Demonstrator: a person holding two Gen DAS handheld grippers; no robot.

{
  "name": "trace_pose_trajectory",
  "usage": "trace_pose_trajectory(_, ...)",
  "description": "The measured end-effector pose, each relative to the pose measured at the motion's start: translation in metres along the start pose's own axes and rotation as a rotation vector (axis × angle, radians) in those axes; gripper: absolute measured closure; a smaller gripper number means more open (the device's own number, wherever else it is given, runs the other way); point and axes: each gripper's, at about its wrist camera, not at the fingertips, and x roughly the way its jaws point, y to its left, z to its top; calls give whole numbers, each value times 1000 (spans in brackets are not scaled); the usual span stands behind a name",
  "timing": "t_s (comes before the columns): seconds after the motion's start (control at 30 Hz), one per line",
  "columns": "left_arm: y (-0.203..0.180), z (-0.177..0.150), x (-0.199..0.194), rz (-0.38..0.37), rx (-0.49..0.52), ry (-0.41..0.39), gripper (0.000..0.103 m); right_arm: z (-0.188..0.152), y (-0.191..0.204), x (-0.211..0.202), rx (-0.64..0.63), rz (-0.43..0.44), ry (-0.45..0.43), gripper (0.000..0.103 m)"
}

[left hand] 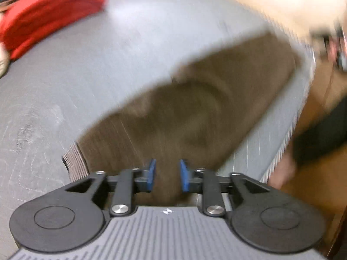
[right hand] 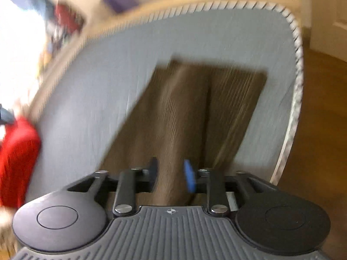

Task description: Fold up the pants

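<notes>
Brown ribbed pants [left hand: 195, 112] lie folded on the grey mat [left hand: 108, 65], reaching toward its right edge. My left gripper [left hand: 168, 176] hovers over their near end, blue pads apart and nothing pinched between them. In the right wrist view the pants [right hand: 234, 99] stretch away from me as a long brown strip with a lengthwise ridge down the middle. My right gripper [right hand: 171, 176] stands open above that ridge; the fabric shows through the gap but the pads do not press on it. Both views are blurred.
A folded red cloth [left hand: 43, 15] sits at the mat's far left and shows again as a red cloth [right hand: 17, 158] at the left edge. The mat [right hand: 108, 86] has a striped rim [right hand: 297, 86], with wooden floor [right hand: 321, 130] beyond. A person's dark sleeve [left hand: 325, 134] is at the right.
</notes>
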Motion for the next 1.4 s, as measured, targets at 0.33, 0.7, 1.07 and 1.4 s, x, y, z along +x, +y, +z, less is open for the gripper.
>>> trace_pose_trajectory(0.33, 50, 23, 21, 244, -289, 27, 61, 40, -59, 86, 257, 1, 66, 61)
trace_pose_trajectory(0.7, 51, 33, 46, 310, -260, 66, 54, 50, -26, 126, 81, -2, 60, 95)
trace_pose_trajectory(1.07, 44, 40, 56, 302, -224, 74, 54, 54, 30, 88, -89, 251, -30, 84)
trace_pose_trajectory(1.4, 44, 40, 58, 298, -218, 73, 54, 52, -16, 128, 42, 116, 95, 57)
